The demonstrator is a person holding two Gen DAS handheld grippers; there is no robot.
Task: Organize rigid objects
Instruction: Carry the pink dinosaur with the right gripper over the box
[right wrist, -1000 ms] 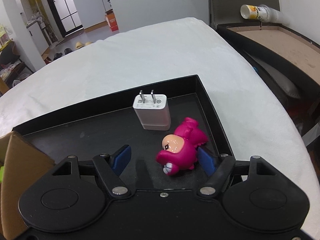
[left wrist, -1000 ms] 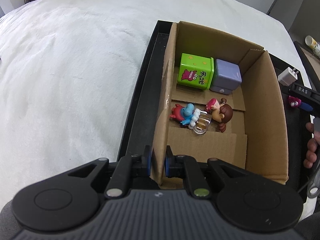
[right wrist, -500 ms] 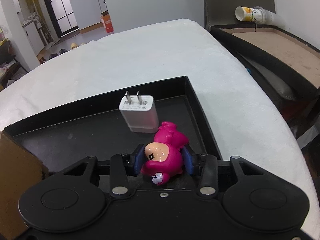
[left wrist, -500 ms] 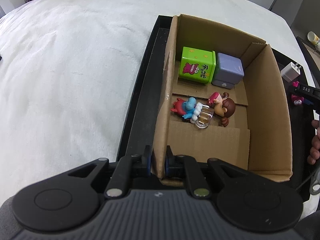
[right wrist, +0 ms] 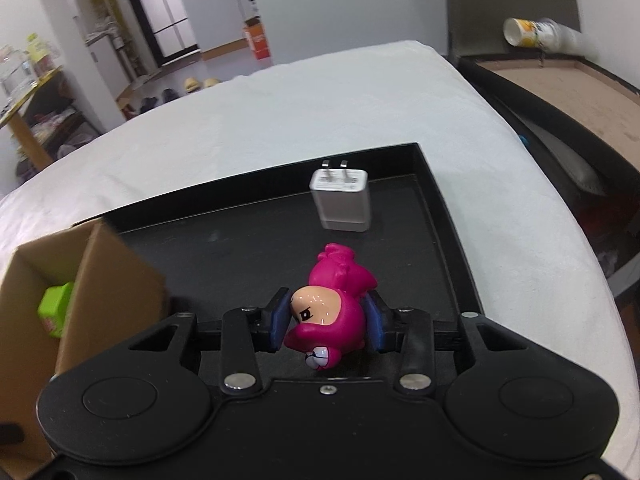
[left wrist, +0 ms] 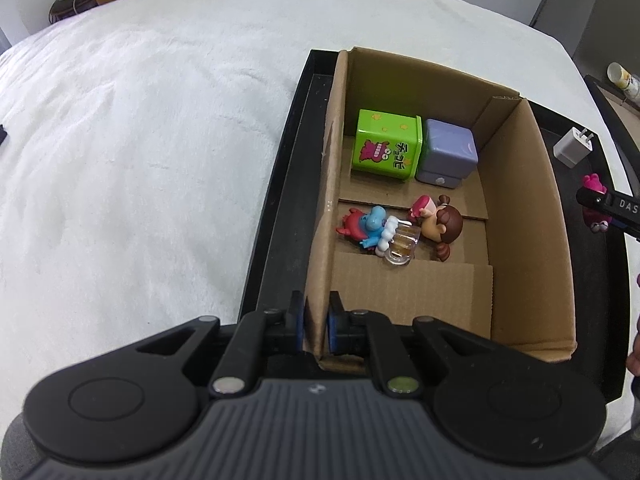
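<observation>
Pink figurine (right wrist: 332, 312): magenta body w/ peach face, white at the snout. Gripper pads (right wrist: 280, 320) beside it are blue; gripper bodies black. Charger (right wrist: 342, 200) is white w/ silver prongs. Tray (right wrist: 436, 200) black. Cardboard box (left wrist: 524, 216) plain brown. Inside: green tin (left wrist: 386, 144), lime w/ yellow stars, a red monster print & white lettering; lilac cube (left wrist: 448, 152) just beside it. Blue-and-red figurine (left wrist: 364, 226); doll (left wrist: 438, 222) w/ brown hair & pink cap. Cloth (left wrist: 140, 140) under all is white & fuzzy.
</observation>
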